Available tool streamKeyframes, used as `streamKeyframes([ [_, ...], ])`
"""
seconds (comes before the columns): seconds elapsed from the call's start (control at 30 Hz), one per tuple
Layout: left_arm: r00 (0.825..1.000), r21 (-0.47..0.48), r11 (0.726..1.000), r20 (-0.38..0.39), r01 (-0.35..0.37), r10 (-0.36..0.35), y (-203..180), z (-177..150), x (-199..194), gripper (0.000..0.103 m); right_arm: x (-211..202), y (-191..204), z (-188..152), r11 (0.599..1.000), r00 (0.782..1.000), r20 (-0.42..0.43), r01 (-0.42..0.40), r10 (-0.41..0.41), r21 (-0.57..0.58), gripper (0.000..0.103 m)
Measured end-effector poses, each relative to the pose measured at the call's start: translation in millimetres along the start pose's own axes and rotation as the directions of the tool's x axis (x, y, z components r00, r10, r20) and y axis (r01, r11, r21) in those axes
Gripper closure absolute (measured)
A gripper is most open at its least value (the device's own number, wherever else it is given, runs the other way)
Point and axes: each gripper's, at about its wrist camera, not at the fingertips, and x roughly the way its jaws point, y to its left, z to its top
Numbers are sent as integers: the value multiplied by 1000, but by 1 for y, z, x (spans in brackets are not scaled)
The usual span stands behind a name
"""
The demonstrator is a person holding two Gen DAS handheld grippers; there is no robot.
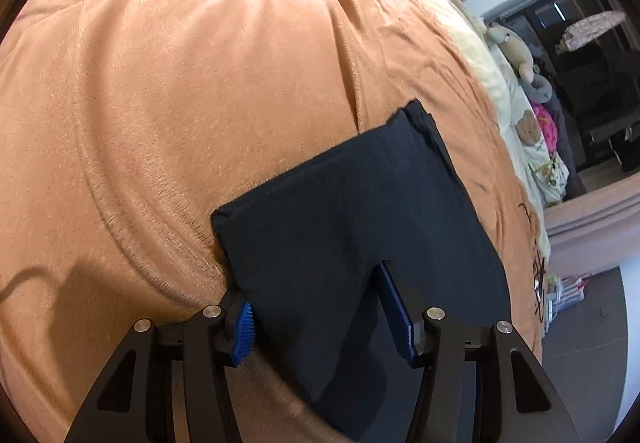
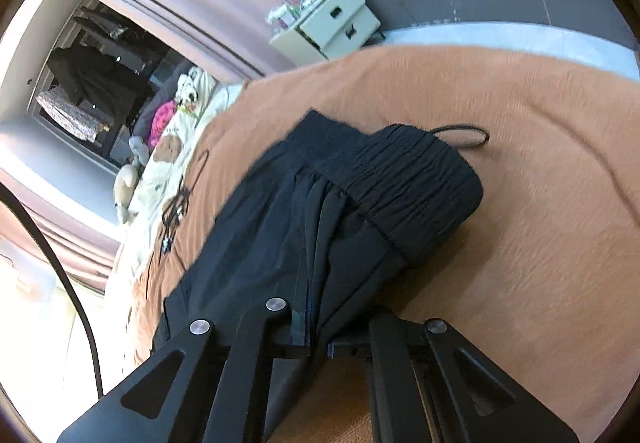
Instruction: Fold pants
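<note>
Tan plush blanket covering the bed, black pants lying on it, left gripper half-spread astride a folded leg end, right gripper pinched on pants fabric, cream drawer unit beside the bed, plush toys along the edge.

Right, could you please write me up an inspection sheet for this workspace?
Surface: brown blanket on a bed, wrinkled.
Job's things: black pants lying part folded, waistband doubled over.
Clutter: plush toys at the bed's far edge.
Grippers: left gripper open, pants end between its fingers; right gripper shut on the pants.
Cables: black cord loop by the waistband; tangled black cables on the cream sheet.
Surroundings: drawer unit on the floor beside the bed; curtain.
</note>
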Motion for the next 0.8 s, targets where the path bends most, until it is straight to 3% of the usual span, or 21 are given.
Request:
streamKeyframes([
  [0.1,1000,7,1000,-3,-9,9,-3,-3,-1,46,-7,3,-3,1000,999,24,24,-24,-5,103],
  [0.33,997,-40,997,-19,68,-69,13,-1,-4,49,-4,7,-19,999,999,27,38,-38,-5,103],
  [0.5,999,-5,999,-17,45,-46,7,-1,-2,51,-1,4,-17,999,999,24,48,-49,7,103],
  [0.6,1000,23,1000,1,13,-13,2,4,3,68,-1,6,-14,999,999,15,40,-40,3,103],
  [0.63,1000,27,1000,0,6,-6,2,6,5,90,-2,5,-12,999,999,12,37,-37,2,103],
  [0.67,1000,14,1000,-8,20,-20,4,9,7,97,-3,6,-12,999,999,7,33,-33,1,103],
  [0.8,998,6,998,9,56,-56,0,15,-4,100,-6,8,-2,1000,1000,-4,20,-20,-23,103],
])
